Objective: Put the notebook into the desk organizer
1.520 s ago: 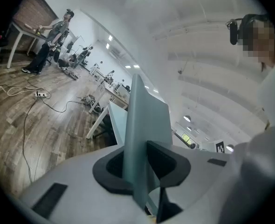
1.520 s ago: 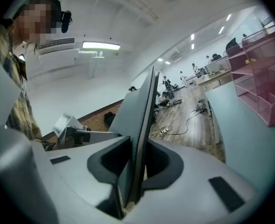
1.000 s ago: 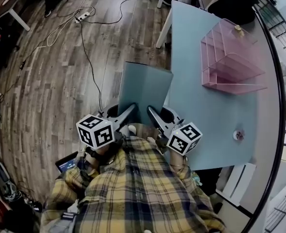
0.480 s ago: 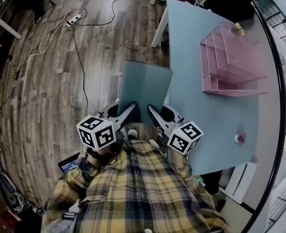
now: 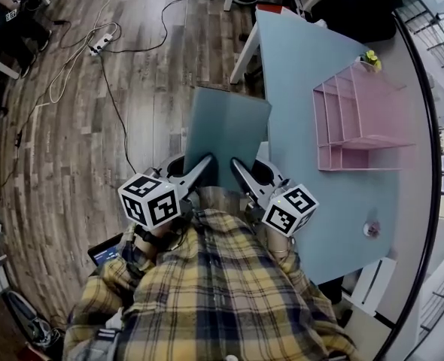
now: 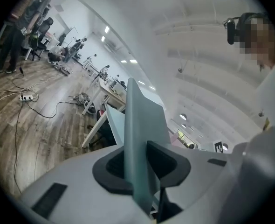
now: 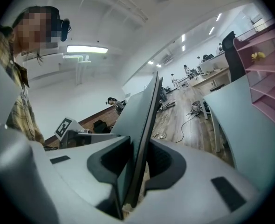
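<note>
A grey-blue notebook [image 5: 226, 134] is held flat in the air in front of me, over the floor just left of the light blue table [image 5: 312, 171]. My left gripper [image 5: 204, 164] is shut on its near left edge and my right gripper [image 5: 237, 165] is shut on its near right edge. In the left gripper view the notebook [image 6: 140, 139] stands edge-on between the dark pads. The right gripper view shows the notebook [image 7: 140, 139] likewise clamped. The pink desk organizer [image 5: 361, 119] stands on the table to the right, and its shelves [image 7: 268, 64] show at the right of the right gripper view.
The table edge runs just right of the notebook. A small round object [image 5: 371, 229] lies on the table near its front right. Cables and a power strip [image 5: 101, 40] lie on the wooden floor to the left. A dark chair [image 5: 354, 2] stands behind the table.
The view has shifted slightly; the notebook and both grippers have edged a little right and forward toward the table. Both grips are unchanged.
</note>
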Demonstrator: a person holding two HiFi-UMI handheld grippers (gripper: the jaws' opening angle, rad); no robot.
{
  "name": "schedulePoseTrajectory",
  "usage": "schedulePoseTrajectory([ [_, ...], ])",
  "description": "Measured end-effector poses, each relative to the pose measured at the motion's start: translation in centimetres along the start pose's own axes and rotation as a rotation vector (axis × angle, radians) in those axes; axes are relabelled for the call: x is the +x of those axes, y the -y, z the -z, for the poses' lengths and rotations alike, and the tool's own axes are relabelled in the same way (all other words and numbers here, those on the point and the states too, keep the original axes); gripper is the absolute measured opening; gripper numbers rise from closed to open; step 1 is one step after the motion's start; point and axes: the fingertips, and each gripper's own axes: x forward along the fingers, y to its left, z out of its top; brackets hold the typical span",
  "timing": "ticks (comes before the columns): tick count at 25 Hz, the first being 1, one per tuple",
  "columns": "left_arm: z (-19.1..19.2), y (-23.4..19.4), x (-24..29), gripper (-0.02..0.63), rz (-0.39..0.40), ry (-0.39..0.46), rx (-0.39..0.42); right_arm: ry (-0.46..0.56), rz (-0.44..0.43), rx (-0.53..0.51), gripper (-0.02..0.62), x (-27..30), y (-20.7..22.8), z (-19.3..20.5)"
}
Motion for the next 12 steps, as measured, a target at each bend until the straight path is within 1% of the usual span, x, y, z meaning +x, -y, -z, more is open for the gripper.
schedulePoseTrajectory([
  [6, -3.9, -3.4, 1.3, 0.098, 0.011, -0.013, 0.017, 0.022, 0.015, 0.009, 0.086, 4.5, 1.5, -2.0],
  [12, -5.5, -6.4, 1.8, 0.097, 0.028, -0.035, 0.010, 0.020, 0.046, 0.023, 0.086, 7.7, 2.3, -2.2],
])
